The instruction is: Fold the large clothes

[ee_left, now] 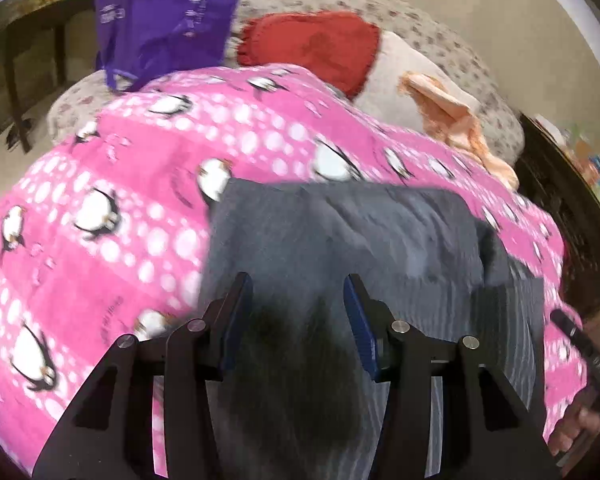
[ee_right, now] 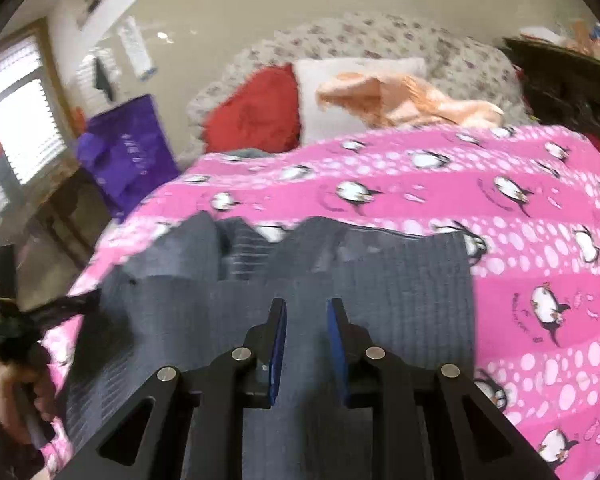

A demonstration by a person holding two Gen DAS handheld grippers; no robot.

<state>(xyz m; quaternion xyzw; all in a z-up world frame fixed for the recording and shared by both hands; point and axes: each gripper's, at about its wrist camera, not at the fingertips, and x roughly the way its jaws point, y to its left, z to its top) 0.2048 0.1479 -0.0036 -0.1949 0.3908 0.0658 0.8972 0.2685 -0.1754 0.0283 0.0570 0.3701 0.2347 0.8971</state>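
Left of the left gripper (ee_left: pixel 298 304): pink penguin blanket (ee_left: pixel 100 208) covering the bed, purple bag (ee_left: pixel 164 12) beyond. Jaws partly apart, hanging above the grey garment (ee_left: pixel 340 232), apparently gripping nothing. Ahead: red cushion (ee_left: pixel 312 44), floral sheet (ee_left: pixel 440 40), peach cloth (ee_left: pixel 452 116). Far left of the right gripper (ee_right: pixel 306 338): window with blinds (ee_right: pixel 24 128). Jaws narrowly apart over the same garment; whether cloth is pinched cannot be told. Right: dark cabinet (ee_right: pixel 568 80).
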